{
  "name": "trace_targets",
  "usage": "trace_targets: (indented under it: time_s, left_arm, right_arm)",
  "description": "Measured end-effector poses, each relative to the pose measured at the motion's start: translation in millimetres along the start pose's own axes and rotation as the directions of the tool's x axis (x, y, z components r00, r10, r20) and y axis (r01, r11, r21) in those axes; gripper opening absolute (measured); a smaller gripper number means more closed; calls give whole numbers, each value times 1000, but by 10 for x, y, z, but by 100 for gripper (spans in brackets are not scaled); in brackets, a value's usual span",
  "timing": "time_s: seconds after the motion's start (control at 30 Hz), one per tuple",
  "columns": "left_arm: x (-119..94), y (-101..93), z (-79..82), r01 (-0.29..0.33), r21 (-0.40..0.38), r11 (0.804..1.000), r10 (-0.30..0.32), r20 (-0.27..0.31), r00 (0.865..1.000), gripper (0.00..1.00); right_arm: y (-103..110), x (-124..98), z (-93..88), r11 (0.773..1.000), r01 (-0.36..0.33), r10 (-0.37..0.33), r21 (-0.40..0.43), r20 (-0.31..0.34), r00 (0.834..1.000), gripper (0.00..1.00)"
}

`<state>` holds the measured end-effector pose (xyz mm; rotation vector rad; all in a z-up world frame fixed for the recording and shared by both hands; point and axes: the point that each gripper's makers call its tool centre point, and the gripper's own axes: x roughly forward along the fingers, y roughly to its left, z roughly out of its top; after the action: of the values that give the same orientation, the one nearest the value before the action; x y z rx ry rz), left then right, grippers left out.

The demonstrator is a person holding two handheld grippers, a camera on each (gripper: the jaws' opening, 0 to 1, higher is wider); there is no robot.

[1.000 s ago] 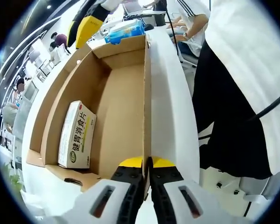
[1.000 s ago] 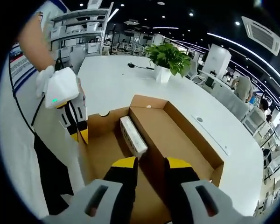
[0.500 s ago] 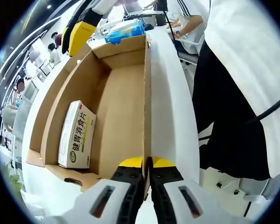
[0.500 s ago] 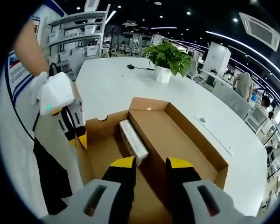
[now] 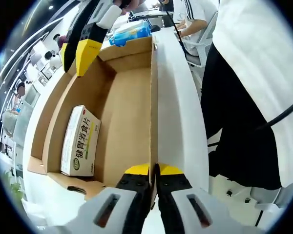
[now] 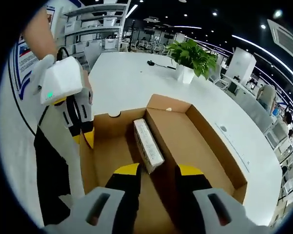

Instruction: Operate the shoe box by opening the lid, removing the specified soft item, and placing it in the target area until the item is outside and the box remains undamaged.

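Kept the left gripper [image 5: 154, 170] where it was through the last second, jaws clamped shut on the top edge of one long wall of the shoe box [image 5: 136, 83]. Held the open box steady on the white worktop [image 5: 178, 112] that way.

Brought the right gripper [image 6: 156, 171] forward and lower over the box in that same second, jaws spread apart with nothing between them. Saw this in the left gripper view as its yellow tips [image 5: 77, 52] reaching further in over the far corner, and in the right gripper view as the small printed carton [image 6: 147, 145] sitting closer to the gap between the jaws. Left the carton itself unmoved: lying on the box floor [image 5: 80, 141], alongside the wall opposite the clamped one, not yet touched.

Judged from this that the opening was done and the reach for the item under way, with grasp, lift and placing all yet to come.

Could not tell whether this stiff-looking carton was the soft item meant. Found no marked target area on the worktop. Lost the box's near end under the right gripper's own jaws, and the carton's far face behind the cardboard partition. Made out the left gripper [image 6: 83, 136] at the box's left wall in the right gripper view, but not its grip from that side. Could not identify a blue pack [image 5: 132, 30] beyond the far end.
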<state>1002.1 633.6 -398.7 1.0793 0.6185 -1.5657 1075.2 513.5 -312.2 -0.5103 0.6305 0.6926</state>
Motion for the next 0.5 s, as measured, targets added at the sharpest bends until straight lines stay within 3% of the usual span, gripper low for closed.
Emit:
trace_targets:
  time_s: [0.5]
  left_arm:
    - [-16, -3, 26, 0, -1, 1000, 0, 3, 1000, 3]
  right_arm:
    - [0, 154, 48, 997, -44, 42, -63, -29, 999, 32]
